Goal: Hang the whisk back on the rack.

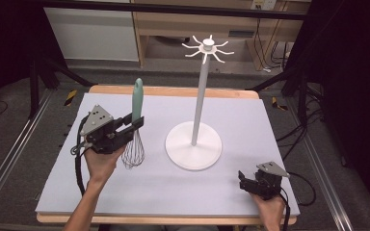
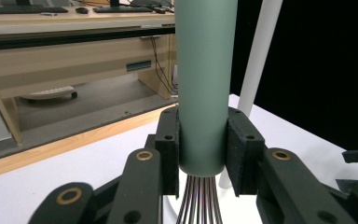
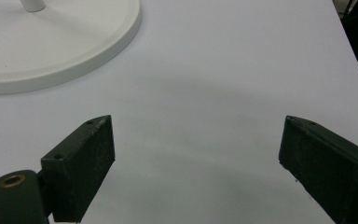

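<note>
A whisk (image 1: 135, 126) with a pale green handle (image 2: 205, 84) stands upright, wires down, lifted a little off the table. My left gripper (image 1: 136, 124) is shut on the lower end of that handle, just above the wires (image 2: 199, 201). To its right stands a white hanging stand (image 1: 198, 105): round base (image 3: 51, 42), tall pole (image 2: 257, 60), hooks on top (image 1: 207, 48). My right gripper (image 1: 243, 180) rests open near the table's front right corner, nothing between its fingers (image 3: 81, 163), the base just ahead of it.
The white table mat (image 1: 250, 125) lies on a wooden top. Behind the table are wooden desks (image 2: 74, 56) and a floor with cables. Dark curtains and metal rails flank both sides.
</note>
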A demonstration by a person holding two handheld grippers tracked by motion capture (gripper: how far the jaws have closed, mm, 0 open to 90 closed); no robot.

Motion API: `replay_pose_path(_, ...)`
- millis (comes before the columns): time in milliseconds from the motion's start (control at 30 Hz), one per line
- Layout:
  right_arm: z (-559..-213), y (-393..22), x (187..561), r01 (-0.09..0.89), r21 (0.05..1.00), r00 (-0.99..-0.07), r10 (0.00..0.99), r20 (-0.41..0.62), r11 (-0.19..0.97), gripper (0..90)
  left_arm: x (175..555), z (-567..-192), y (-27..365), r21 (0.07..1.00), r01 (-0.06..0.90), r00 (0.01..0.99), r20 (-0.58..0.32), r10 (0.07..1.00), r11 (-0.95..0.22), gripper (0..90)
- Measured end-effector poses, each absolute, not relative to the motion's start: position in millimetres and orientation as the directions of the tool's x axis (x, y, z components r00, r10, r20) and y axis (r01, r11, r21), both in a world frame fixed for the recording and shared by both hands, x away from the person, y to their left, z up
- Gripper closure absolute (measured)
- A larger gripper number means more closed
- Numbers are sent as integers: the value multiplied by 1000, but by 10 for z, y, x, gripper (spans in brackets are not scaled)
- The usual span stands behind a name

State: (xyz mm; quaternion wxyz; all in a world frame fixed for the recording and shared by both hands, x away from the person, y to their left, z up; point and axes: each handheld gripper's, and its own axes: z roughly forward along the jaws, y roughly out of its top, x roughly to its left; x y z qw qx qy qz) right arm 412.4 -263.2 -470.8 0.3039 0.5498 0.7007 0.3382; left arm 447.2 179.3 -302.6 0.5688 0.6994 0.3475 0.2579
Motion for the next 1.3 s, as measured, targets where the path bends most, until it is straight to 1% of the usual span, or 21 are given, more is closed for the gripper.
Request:
replay_pose_path(233,-4707,-2629,4127,565,807,-213,975,-56,170,110,4523,-2986,1686,972,188,636,-13,771,-139,684)
replay_pose_path(367,-4707,-2627,4124,564,808,-214,975,-59,173,110,4552,-2955,1654,973,189,641,-21,768,-132,684)
replay_pose_path(600,-4708,-2628,4127,566,807,-213,975,-57,170,110,4593,-2874,1570,974,177,650,-8,760,-142,684)
replay_pose_path(1300,-4705,-2636,4130,561,810,-215,975,-56,170,110,4603,-2528,1321,982,120,690,23,723,-146,684)
